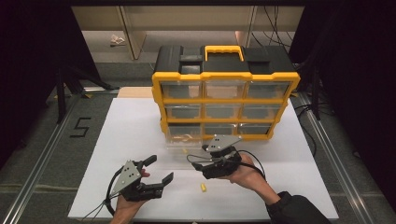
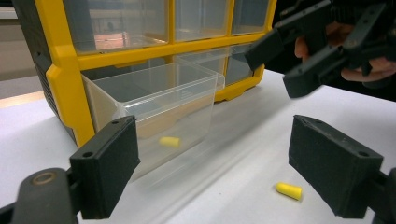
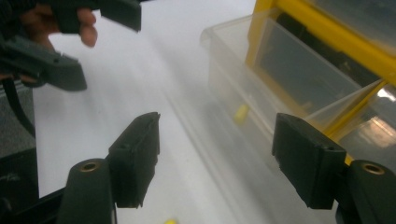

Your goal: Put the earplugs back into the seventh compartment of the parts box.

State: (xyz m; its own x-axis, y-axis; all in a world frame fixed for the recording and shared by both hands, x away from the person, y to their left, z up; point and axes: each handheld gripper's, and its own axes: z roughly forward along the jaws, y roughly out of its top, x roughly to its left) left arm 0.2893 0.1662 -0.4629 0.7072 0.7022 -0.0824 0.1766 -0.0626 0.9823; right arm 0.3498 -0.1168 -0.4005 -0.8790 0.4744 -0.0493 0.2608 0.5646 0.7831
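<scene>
A yellow-and-black organizer [image 1: 224,88] with clear drawers stands on the white board. Its bottom-left drawer [image 1: 184,142] [image 2: 154,102] is pulled out, and a yellow earplug [image 2: 169,141] [image 3: 241,113] lies inside it. A second yellow earplug [image 1: 203,187] [image 2: 288,190] lies on the board between the two hands. My left gripper [image 1: 161,169] [image 2: 219,163] is open and empty, low over the board, facing the drawer. My right gripper [image 1: 201,157] [image 3: 217,163] is open and empty just in front of the drawer's right corner, with the loose earplug [image 3: 170,221] below its jaws.
The white board [image 1: 130,135] covers the table, with bare room at the left and front. The organizer's other drawers [image 1: 224,111] are pushed in. A black handle insert and yellow handle [image 1: 224,49] top the organizer. Dark floor and metal rails lie to both sides.
</scene>
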